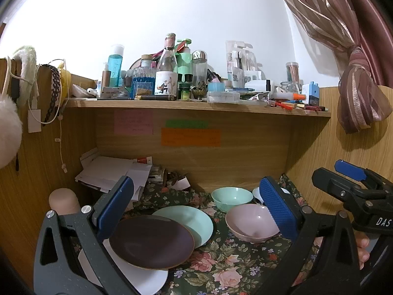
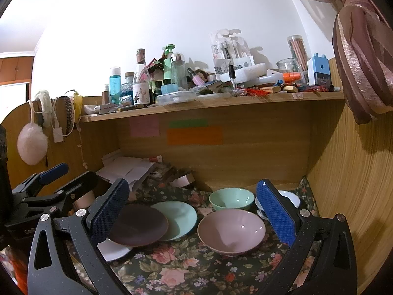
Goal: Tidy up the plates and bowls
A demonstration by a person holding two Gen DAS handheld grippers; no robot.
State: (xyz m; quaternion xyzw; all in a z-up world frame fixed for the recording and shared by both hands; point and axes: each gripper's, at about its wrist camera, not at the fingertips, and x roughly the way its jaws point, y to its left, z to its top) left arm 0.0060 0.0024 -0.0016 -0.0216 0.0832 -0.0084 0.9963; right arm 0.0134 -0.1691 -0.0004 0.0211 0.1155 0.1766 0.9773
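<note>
At the bottom, both wide-open grippers, left (image 1: 196, 211) and right (image 2: 194, 216), hold nothing; papers (image 1: 115, 172) sit behind the plates (image 1: 152, 241).

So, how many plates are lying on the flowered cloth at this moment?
3. The dark plate lies in the middle of an overlapping row, resting on the mint plate behind it and the white plate in front. More could be hidden beneath them.
</note>
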